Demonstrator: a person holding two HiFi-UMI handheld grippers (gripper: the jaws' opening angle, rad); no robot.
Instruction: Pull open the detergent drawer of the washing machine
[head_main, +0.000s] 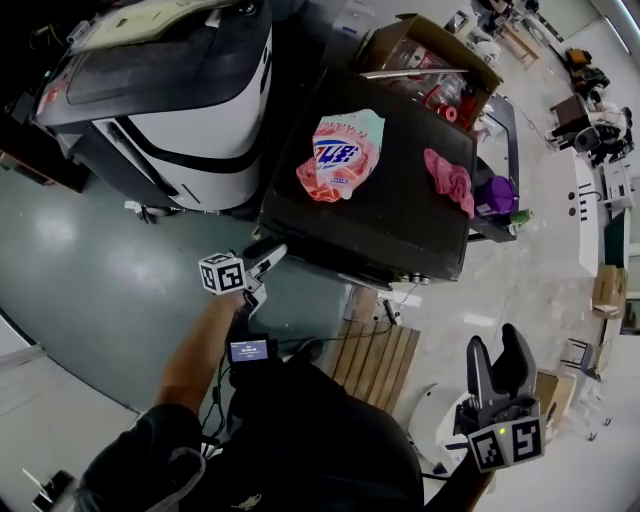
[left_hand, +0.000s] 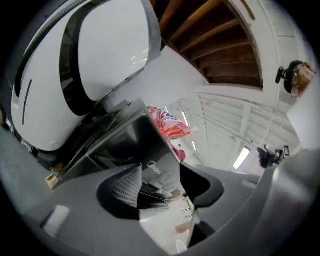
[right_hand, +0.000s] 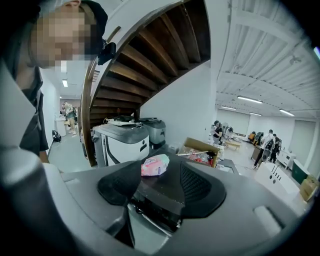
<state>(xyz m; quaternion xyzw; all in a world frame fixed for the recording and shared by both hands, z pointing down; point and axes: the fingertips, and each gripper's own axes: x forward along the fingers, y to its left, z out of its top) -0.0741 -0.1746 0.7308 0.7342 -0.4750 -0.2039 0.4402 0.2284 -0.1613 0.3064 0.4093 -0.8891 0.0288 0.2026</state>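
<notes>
Washer (head_main: 400, 215) bears one bag (head_main: 340, 155), one cloth (head_main: 450, 180); left tool (head_main: 266, 260), right tool (head_main: 497, 345) nearby.

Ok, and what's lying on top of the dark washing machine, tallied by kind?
Pink printed pouch: 1
Pink cloth: 1
Total on the washing machine: 2

We've got the washing machine (head_main: 400, 215) sitting dead centre in the head view. It's a boxy unit with a flat dark top and a light grey front panel, and it's turned at an angle with its front edge toward us. Honestly, we can't pick out the detergent drawer along that front, or tell if it's open.
</notes>
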